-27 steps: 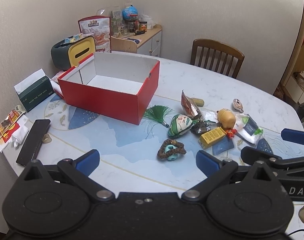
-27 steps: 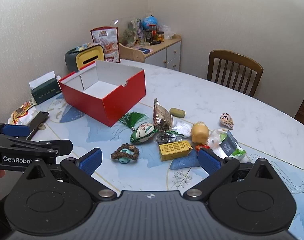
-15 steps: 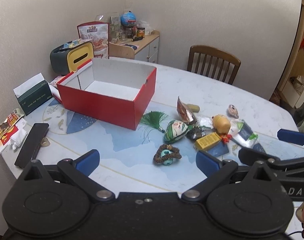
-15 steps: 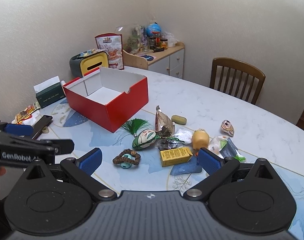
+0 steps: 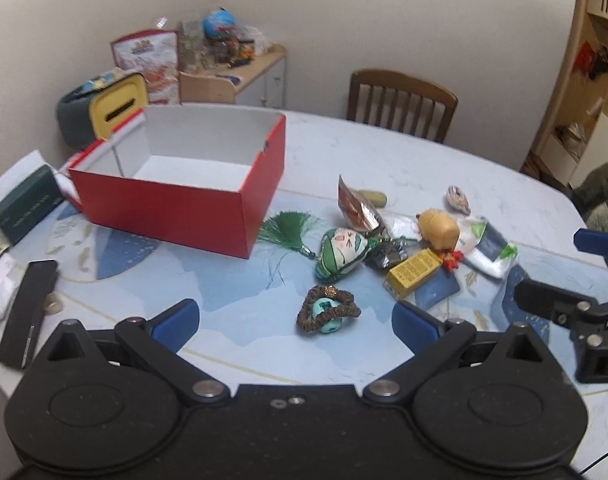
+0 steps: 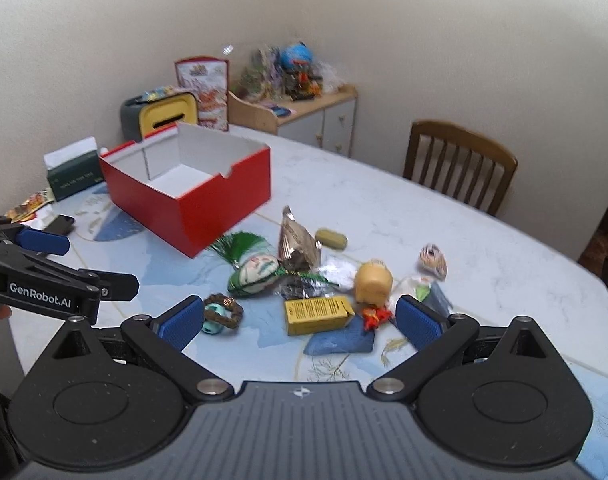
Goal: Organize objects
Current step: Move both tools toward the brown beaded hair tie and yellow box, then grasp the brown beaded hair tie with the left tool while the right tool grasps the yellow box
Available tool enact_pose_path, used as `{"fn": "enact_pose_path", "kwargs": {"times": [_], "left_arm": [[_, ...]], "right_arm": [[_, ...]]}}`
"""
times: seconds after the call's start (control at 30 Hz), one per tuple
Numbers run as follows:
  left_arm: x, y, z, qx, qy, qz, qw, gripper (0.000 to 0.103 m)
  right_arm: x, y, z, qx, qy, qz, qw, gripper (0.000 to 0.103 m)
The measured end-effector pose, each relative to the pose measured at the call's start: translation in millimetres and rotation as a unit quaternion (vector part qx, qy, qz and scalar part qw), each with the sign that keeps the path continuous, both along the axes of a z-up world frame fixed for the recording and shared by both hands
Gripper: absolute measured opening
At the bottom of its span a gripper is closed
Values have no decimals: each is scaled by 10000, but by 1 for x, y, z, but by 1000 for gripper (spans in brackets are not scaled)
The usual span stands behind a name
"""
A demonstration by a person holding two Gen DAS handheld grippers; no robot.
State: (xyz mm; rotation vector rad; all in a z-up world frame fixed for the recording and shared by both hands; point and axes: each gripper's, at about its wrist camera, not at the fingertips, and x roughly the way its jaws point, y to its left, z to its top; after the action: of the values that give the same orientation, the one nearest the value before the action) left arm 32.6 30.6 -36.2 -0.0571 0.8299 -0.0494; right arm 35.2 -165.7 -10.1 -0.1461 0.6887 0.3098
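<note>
Marble table (image 5: 383, 160), left gripper (image 5: 296, 318) and right gripper (image 6: 300, 320) level above clutter, fingers spread, empty.

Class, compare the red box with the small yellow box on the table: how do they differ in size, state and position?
The red box is far larger than the yellow box. The red box stands open-topped with nothing visible inside; the yellow box looks shut and lies flat. The red box stands apart near the table's left side; the yellow box lies among scattered trinkets. Both are rectangular cartons resting on the table.
</note>
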Motion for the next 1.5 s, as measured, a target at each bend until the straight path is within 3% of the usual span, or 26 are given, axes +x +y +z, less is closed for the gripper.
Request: {"fn": "enact_pose_path", "kwargs": {"times": [0.17,0.47,0.63,0.87,1.1,1.23,1.3,1.5], "left_arm": [[24,1,-26,-14,147,-387,9991,102],[57,-11,-65,337,178,-1248,9914,100],[70,-16,-79,499,118,-1537,9868,87],[75,-30,-90,745,-10,-2035,9762,76],[80,-36,-99,850,24,-2256,9705,60],[79,-38,-100,856,42,-2359,9680,49],[78,-39,-101,862,47,-2401,9669,42],[76,-42,-102,884,106,-2502,9641,26]], "right_arm": [[23,6,-20,-82,150,-148,9997,99],[81,16,-65,-129,734,-684,9949,95],[107,24,-87,-101,1062,-814,9910,95],[137,28,-107,-86,1392,-1128,9838,93],[153,29,-125,-105,1631,-1382,9768,93],[155,25,-130,-33,1750,-1398,9746,87],[154,24,-130,-33,1806,-1390,9737,76],[152,17,-136,86,1998,-1411,9696,53]]}}
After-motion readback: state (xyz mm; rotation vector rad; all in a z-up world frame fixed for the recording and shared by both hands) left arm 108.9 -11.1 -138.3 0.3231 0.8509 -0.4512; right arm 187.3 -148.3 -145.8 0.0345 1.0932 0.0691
